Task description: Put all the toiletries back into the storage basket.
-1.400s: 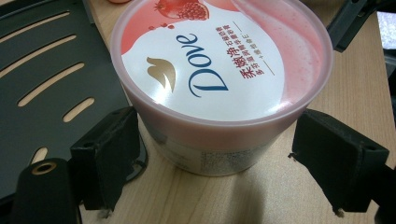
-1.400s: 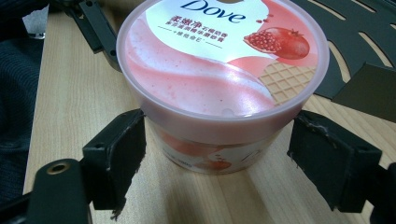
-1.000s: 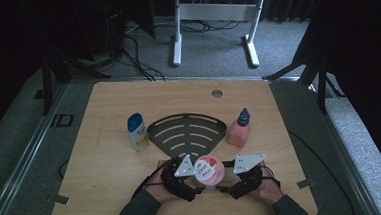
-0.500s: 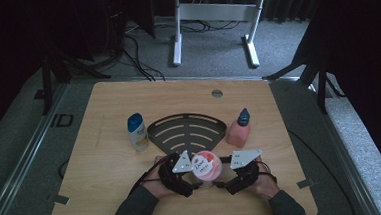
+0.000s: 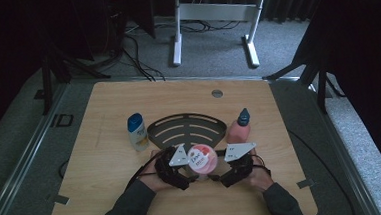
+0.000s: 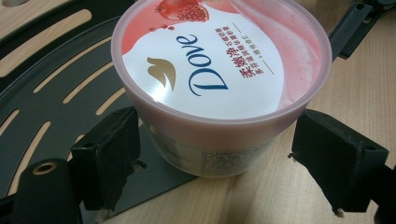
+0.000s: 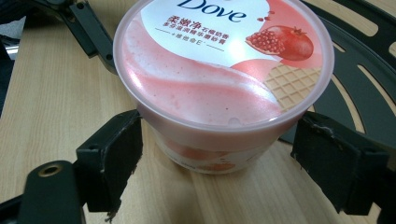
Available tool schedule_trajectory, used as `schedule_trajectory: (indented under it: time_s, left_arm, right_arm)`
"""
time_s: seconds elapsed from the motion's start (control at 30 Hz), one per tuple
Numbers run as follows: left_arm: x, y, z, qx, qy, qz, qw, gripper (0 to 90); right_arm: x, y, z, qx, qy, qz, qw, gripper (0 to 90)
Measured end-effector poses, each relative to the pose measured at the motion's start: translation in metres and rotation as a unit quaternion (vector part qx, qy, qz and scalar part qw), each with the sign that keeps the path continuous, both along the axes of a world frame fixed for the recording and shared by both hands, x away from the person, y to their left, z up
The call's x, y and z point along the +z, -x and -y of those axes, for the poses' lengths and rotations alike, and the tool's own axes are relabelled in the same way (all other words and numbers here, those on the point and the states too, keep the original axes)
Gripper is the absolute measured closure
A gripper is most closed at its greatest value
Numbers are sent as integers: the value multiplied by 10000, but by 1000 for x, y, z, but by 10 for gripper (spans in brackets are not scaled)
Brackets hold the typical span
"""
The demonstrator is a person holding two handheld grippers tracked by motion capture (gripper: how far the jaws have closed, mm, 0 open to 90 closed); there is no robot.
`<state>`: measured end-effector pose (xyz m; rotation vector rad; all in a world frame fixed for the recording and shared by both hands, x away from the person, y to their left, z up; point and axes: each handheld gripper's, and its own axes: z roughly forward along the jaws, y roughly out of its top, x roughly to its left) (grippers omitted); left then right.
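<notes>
Left gripper view — both tongs (image 6: 212,163) (image 7: 215,163) spread around the Dove tub (image 6: 219,79) (one pad touching)

The wooden table (image 5: 109,202) carries a dark slotted fan-shaped rack (image 5: 186,129) at its middle. A white bottle with a blue cap (image 5: 138,131) stands just left of the rack, a pink bottle with a dark cap (image 5: 239,127) just right. A pink Dove tub (image 5: 202,159) sits at the rack's near edge, partly on it.
</notes>
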<state>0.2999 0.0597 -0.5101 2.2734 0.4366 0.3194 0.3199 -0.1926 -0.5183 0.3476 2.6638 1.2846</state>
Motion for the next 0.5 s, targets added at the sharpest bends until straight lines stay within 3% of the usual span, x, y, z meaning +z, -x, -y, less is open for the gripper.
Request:
schedule_trajectory:
  time_s: [0.5]
  left_arm:
    - [3,-17,-3,84,-57,37,9999,157]
  right_arm:
    - [2,-19,-8,-48,35,21,10000,144]
